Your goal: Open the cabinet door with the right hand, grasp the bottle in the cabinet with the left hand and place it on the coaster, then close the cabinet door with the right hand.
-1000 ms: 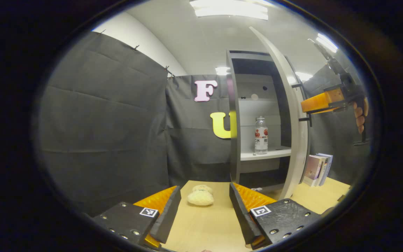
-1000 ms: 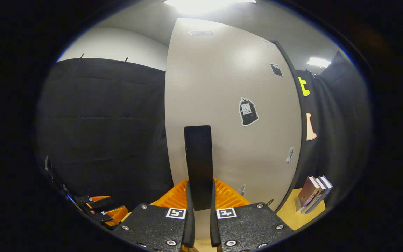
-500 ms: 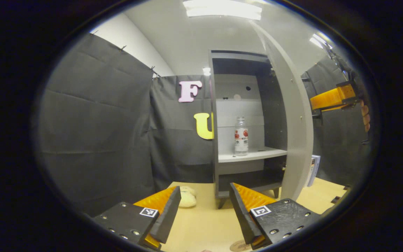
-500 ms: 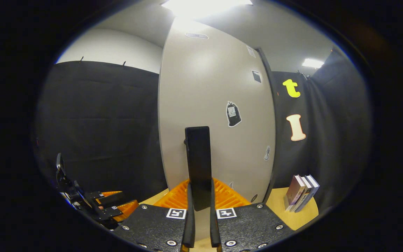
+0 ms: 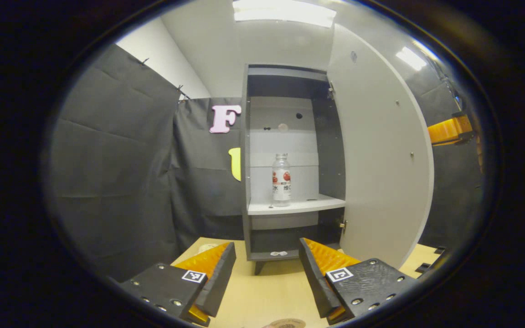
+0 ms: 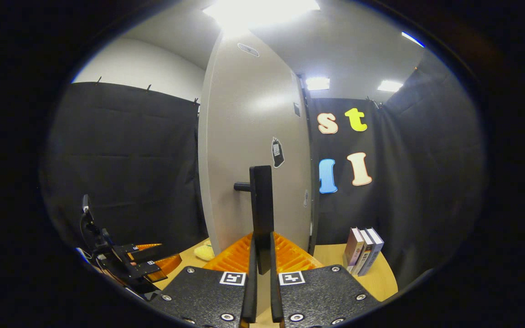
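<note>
- I see the cabinet door point(image 5: 381, 155) swung wide open, standing right of the cabinet point(image 5: 285, 164) in the left gripper view.
- Right gripper point(image 6: 261, 269): fingers closed on the black door handle point(image 6: 261, 209), one pad on each side of the bar. Handle stands upright off the door's outer face point(image 6: 249, 150).
- From the left gripper view I only get an orange part of the right gripper point(image 5: 449, 130) past the door's far edge, at the right.
- Left gripper point(image 5: 267, 273): fingers spread wide, nothing between them, hovering over the wooden table point(image 5: 267, 296) in front of the cabinet, well short of it.
- Bottle point(image 5: 281, 180): clear, red-and-white label, upright on the cabinet's middle shelf point(image 5: 299, 206), left of shelf centre. Not touched by either gripper.
- Coaster point(image 5: 285, 324): I read the round brown disc at the near edge of the table, below the left fingers, as this; mostly cut off, so can't say more.
- Right gripper view also shows the left gripper point(image 6: 139, 266) low at the left, jaws apart.
- A pale yellow soft object point(image 6: 205, 251) lies on the table beside the door's foot; can't tell what it is.
- Three books point(image 6: 362, 250) stand upright on the table at the right, near the booth wall.
</note>
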Demonstrator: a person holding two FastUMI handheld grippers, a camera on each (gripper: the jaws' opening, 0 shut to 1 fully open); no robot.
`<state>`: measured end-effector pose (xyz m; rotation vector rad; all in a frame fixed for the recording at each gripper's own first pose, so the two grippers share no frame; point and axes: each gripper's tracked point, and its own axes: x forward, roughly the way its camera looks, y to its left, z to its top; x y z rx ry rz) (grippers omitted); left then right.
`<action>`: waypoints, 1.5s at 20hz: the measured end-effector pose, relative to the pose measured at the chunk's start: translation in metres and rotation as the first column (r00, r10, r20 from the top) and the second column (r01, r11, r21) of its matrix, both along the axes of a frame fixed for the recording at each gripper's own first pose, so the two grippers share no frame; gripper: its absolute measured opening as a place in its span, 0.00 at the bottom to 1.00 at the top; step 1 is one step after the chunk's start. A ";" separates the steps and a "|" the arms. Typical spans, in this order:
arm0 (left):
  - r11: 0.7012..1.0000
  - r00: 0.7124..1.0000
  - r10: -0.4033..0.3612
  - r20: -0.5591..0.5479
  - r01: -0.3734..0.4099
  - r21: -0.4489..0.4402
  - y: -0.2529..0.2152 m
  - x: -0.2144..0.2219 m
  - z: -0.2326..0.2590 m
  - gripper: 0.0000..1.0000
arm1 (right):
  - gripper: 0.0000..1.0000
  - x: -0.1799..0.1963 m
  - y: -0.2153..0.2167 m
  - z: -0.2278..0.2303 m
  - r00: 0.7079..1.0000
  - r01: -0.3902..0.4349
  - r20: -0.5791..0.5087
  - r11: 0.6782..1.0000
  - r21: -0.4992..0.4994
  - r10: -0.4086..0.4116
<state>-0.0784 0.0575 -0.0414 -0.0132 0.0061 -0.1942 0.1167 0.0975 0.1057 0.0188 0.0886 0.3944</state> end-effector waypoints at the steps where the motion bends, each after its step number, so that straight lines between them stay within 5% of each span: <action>1: 1.000 1.000 -0.006 -0.003 0.006 0.001 -0.008 0.001 -0.001 0.86 | 0.12 0.000 -0.011 0.001 1.000 0.011 -0.003 1.000 0.006 -0.011; 8: 1.000 1.000 0.009 -0.001 -0.009 -0.014 -0.040 0.007 0.017 0.86 | 0.10 0.003 -0.078 0.003 0.993 0.110 0.032 0.994 -0.006 -0.110; 12: 1.000 0.999 0.009 0.037 -0.009 0.000 -0.049 0.033 0.045 0.80 | 0.08 -0.019 -0.080 0.013 0.998 0.031 0.059 0.995 0.089 -0.037; 15: 0.999 0.998 -0.016 0.065 0.018 -0.033 -0.053 0.062 0.069 0.80 | 0.10 -0.009 -0.099 0.016 0.990 0.083 0.106 0.995 0.063 -0.089; 16: 0.998 0.997 -0.028 0.071 0.031 -0.051 -0.056 0.075 0.077 0.80 | 0.13 -0.011 -0.107 0.012 0.986 0.112 0.116 0.992 0.056 -0.118; 19: 0.995 0.996 -0.048 0.075 0.054 -0.079 -0.059 0.123 0.089 0.80 | 0.93 -0.017 -0.138 0.001 0.964 0.234 0.127 0.972 0.024 -0.235; 30: 0.990 0.991 -0.132 0.024 0.133 -0.038 -0.095 0.303 0.068 0.80 | 0.97 -0.022 -0.189 -0.039 0.842 0.538 0.042 0.843 -0.010 -0.537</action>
